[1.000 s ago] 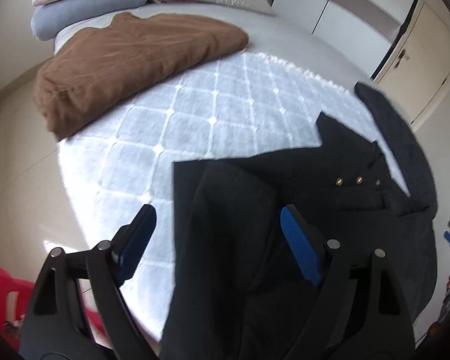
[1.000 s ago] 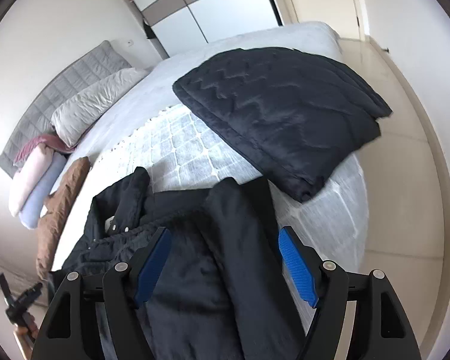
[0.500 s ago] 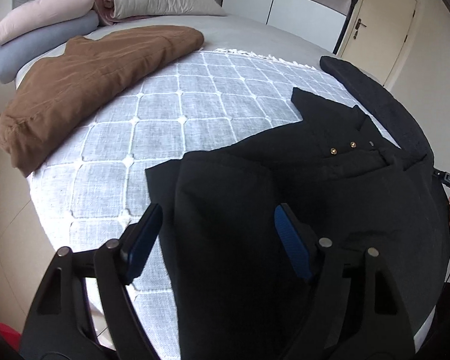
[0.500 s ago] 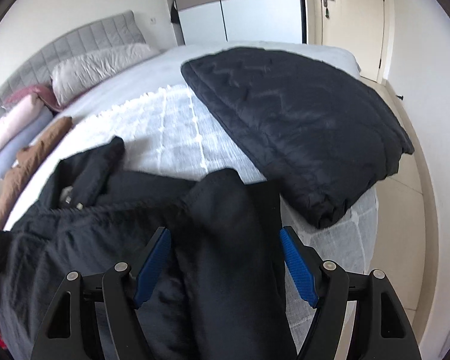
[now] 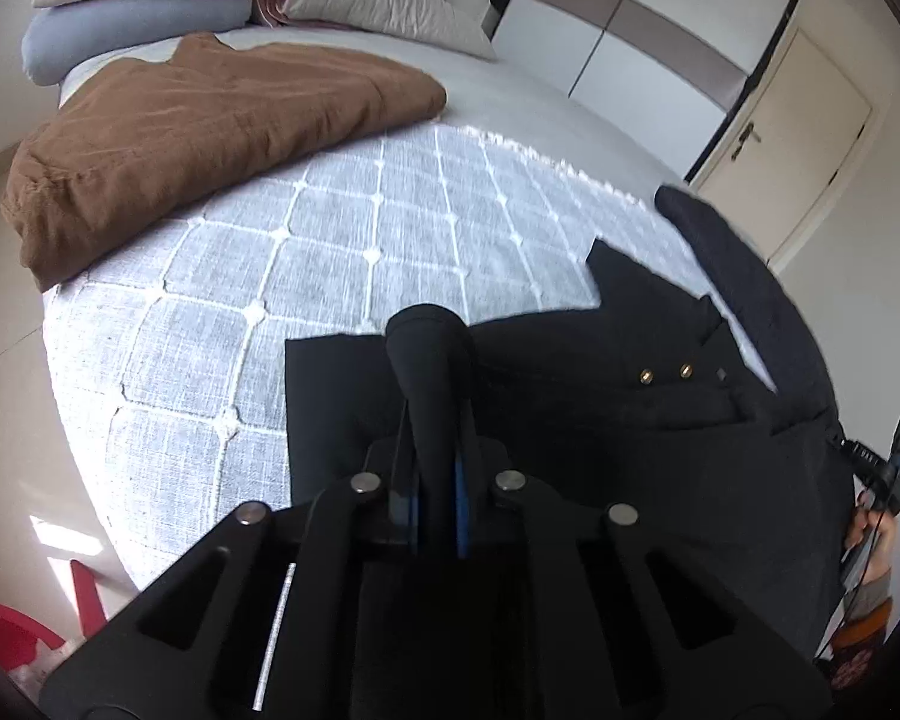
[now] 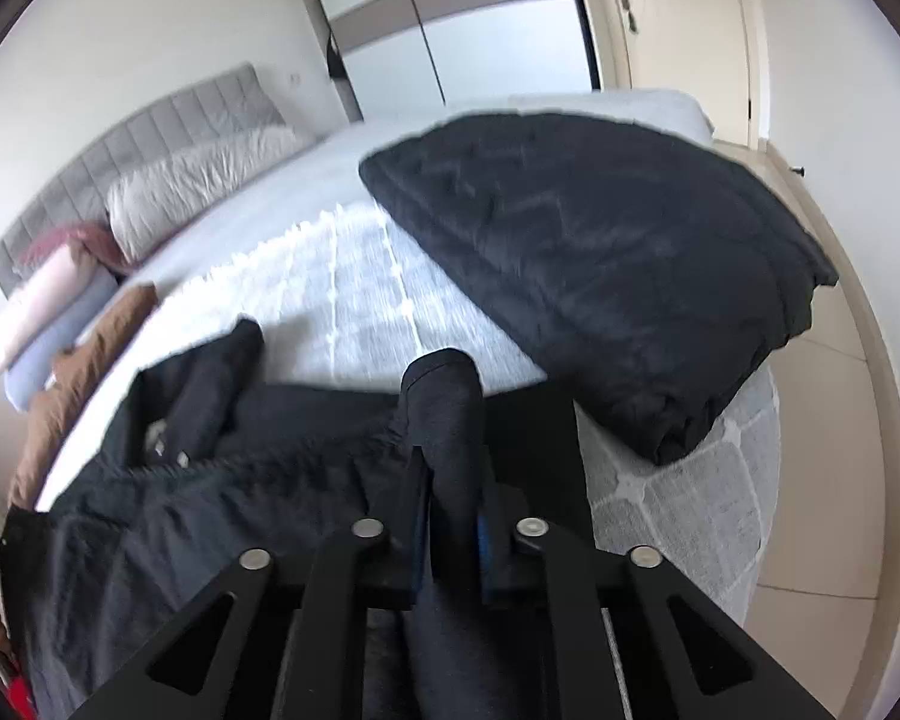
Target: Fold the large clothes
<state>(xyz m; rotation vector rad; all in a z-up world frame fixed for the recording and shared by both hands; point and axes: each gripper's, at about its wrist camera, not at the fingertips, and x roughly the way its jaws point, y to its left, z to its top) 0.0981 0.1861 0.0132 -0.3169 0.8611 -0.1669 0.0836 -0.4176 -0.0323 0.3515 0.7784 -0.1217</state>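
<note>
A black coat (image 5: 600,420) with brass buttons lies spread on the white checked blanket (image 5: 282,276) at the near edge of the bed; it also shows in the right wrist view (image 6: 210,480). My left gripper (image 5: 435,504) is shut on a bunched fold of the coat's left side (image 5: 429,360), which stands up between the blue pads. My right gripper (image 6: 450,528) is shut on a like fold of the coat's right side (image 6: 447,414). The coat's collar lies toward the middle of the bed.
A folded brown blanket (image 5: 198,126) lies at the far left of the bed beside stacked pillows (image 5: 138,12). A folded dark quilt (image 6: 600,252) lies on the bed's right part. A red stool (image 5: 12,630) stands on the floor at the left. Wardrobe and door (image 6: 678,30) stand behind.
Both grippers were open over the coat's sides; both have now closed, each pinching up a fold of the coat. The views have shifted a little.
</note>
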